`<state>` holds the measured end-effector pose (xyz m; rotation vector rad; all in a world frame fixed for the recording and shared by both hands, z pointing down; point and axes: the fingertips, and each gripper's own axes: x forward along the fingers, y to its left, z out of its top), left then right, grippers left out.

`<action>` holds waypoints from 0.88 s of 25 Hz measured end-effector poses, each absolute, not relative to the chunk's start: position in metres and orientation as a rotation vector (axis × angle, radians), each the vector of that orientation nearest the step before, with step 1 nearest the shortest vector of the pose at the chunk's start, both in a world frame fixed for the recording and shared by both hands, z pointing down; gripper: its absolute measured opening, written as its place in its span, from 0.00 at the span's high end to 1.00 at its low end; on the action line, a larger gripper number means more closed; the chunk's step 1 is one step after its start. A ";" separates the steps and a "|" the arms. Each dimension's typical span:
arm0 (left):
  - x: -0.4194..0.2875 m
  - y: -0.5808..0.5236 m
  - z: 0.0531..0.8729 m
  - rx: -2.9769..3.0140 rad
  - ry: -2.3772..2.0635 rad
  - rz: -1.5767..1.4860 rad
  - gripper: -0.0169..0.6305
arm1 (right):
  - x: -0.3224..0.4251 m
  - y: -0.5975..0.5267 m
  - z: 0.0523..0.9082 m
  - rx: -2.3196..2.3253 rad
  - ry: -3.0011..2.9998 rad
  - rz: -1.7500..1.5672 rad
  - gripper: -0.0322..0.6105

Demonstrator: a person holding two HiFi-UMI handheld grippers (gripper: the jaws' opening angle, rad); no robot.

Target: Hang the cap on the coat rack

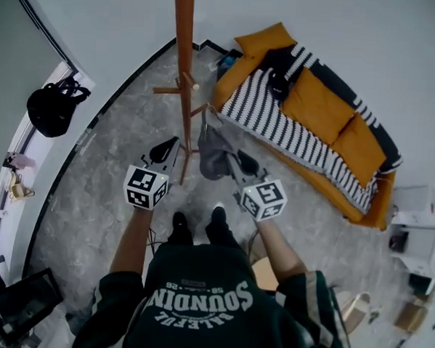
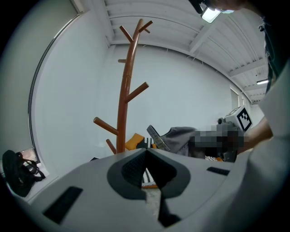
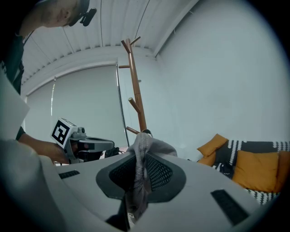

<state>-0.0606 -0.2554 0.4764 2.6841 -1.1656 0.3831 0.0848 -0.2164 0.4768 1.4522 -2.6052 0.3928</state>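
The brown wooden coat rack (image 1: pixel 183 73) rises straight in front of me, with short pegs sticking out low on its pole. A grey cap (image 1: pixel 215 155) hangs just right of the pole, and my right gripper (image 1: pixel 241 163) is shut on its fabric. In the right gripper view the cap (image 3: pixel 152 145) is pinched between the pads of that gripper (image 3: pixel 142 154), with the coat rack (image 3: pixel 137 99) behind it. My left gripper (image 1: pixel 164 149) is left of the pole with its tips together and nothing in it. The left gripper view shows this gripper (image 2: pixel 146 152), the rack (image 2: pixel 124 104) and the cap (image 2: pixel 179 138).
A sofa (image 1: pixel 308 116) with orange cushions and a black-and-white striped blanket stands at the right. A black bag (image 1: pixel 52 108) sits by the window at the left. A black box (image 1: pixel 18 305) is at the bottom left. The person's feet (image 1: pixel 198 223) stand on the grey floor.
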 end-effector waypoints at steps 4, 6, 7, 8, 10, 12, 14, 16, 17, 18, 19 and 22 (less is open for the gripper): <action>-0.049 -0.263 0.478 2.650 -1.219 0.400 0.98 | 0.100 -0.230 0.482 1.382 -2.626 0.388 0.88; -0.041 -0.267 0.479 2.634 -1.242 0.406 0.98 | 0.110 -0.236 0.487 1.349 -2.629 0.395 0.88; -0.038 -0.269 0.480 2.627 -1.251 0.410 0.98 | 0.114 -0.239 0.489 1.333 -2.633 0.400 0.88; -0.035 -0.271 0.481 2.620 -1.261 0.415 0.98 | 0.117 -0.241 0.492 1.317 -2.637 0.407 0.88; -0.030 -0.274 0.484 2.606 -1.276 0.424 0.98 | 0.121 -0.246 0.497 1.285 -2.644 0.417 0.88; -0.027 -0.277 0.487 2.595 -1.288 0.430 0.98 | 0.124 -0.250 0.503 1.256 -2.651 0.423 0.88; -0.025 -0.279 0.490 2.584 -1.300 0.434 0.98 | 0.125 -0.254 0.506 1.234 -2.657 0.424 0.88; -0.023 -0.280 0.493 2.571 -1.312 0.438 0.98 | 0.127 -0.258 0.510 1.212 -2.662 0.426 0.88; -0.021 -0.282 0.494 2.565 -1.317 0.440 0.98 | 0.129 -0.260 0.512 1.199 -2.664 0.431 0.88; -0.019 -0.283 0.496 2.559 -1.321 0.440 0.98 | 0.131 -0.264 0.515 1.187 -2.665 0.437 0.88; -0.016 -0.285 0.498 2.553 -1.324 0.440 0.98 | 0.133 -0.267 0.518 1.177 -2.664 0.443 0.88; -0.011 -0.286 0.503 2.536 -1.332 0.441 0.98 | 0.137 -0.277 0.529 1.161 -2.655 0.462 0.88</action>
